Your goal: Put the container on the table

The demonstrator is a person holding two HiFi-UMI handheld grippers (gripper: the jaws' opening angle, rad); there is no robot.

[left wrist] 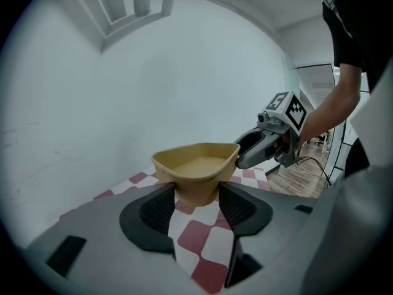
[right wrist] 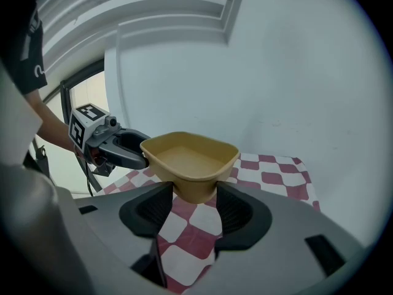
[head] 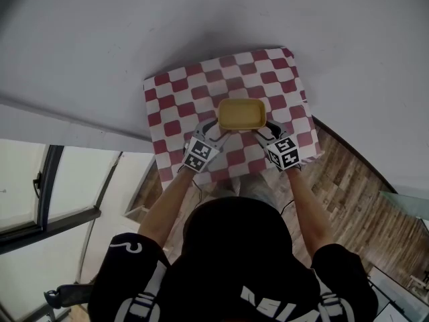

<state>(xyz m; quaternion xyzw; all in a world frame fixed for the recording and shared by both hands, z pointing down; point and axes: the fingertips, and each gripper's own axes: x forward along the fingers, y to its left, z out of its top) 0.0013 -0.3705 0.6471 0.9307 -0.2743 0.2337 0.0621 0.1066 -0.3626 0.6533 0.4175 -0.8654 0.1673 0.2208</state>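
Observation:
A shallow yellow container (head: 241, 114) hangs over a table with a red-and-white checkered cloth (head: 173, 100). My left gripper (head: 216, 130) is shut on its near-left corner, and my right gripper (head: 266, 131) is shut on its near-right corner. In the left gripper view the container (left wrist: 196, 163) sits wedged between the black pads (left wrist: 158, 211) above the cloth (left wrist: 202, 244), with the right gripper (left wrist: 265, 145) at its far side. In the right gripper view the container (right wrist: 190, 157) is gripped the same way above the cloth (right wrist: 270, 178), and the left gripper (right wrist: 116, 147) meets its other corner. The container looks empty.
A pale wall runs behind the table. Wooden flooring (head: 355, 203) lies to the right of the table, and a dark-framed window (head: 47, 180) stands at the left. The person's arms and head fill the lower middle of the head view.

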